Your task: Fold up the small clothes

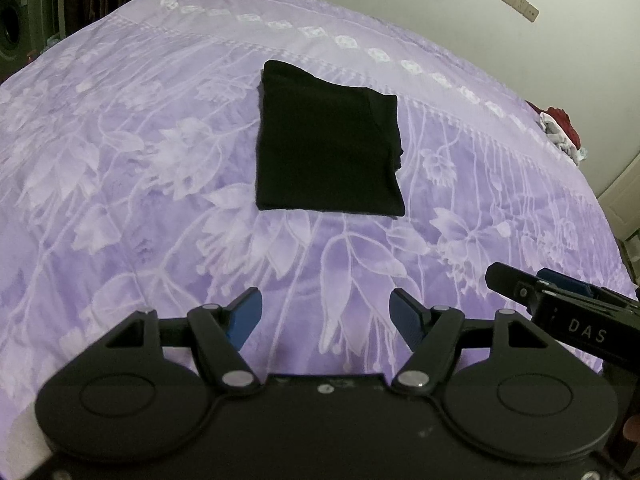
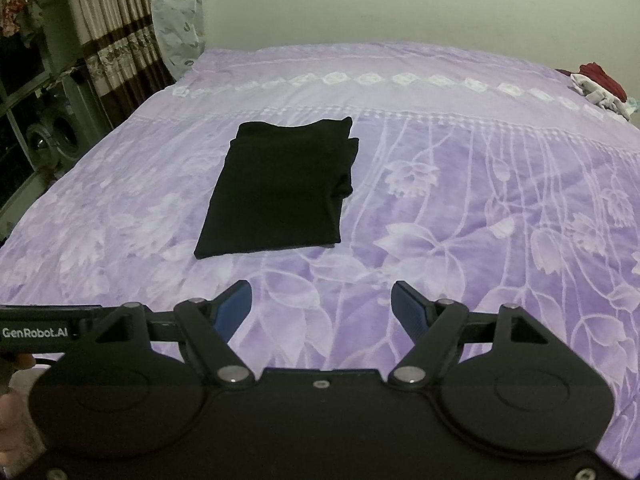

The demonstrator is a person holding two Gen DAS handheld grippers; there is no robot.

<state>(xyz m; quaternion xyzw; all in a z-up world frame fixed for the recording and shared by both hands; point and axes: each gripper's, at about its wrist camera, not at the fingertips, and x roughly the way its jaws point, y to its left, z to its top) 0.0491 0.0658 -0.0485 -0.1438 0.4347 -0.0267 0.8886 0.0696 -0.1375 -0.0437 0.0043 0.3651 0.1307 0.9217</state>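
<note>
Both grippers (image 1: 326, 314) (image 2: 322, 306) gape above the folded, rectangular black garment (image 1: 326, 140).

folded garment (image 1: 326, 144) on bedspread (image 1: 120, 200), clothes pile (image 2: 600, 86) behind

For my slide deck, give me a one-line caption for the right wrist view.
Open right hand-held gripper poised above a folded black garment on a purple floral bedspread.

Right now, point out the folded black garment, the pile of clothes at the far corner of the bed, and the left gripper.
folded black garment (image 2: 280, 188): right wrist view, middle of its top layer.
pile of clothes (image 2: 600, 86): right wrist view, red and white heap.
left gripper (image 1: 326, 316): left wrist view, midway between its open fingertips.
</note>
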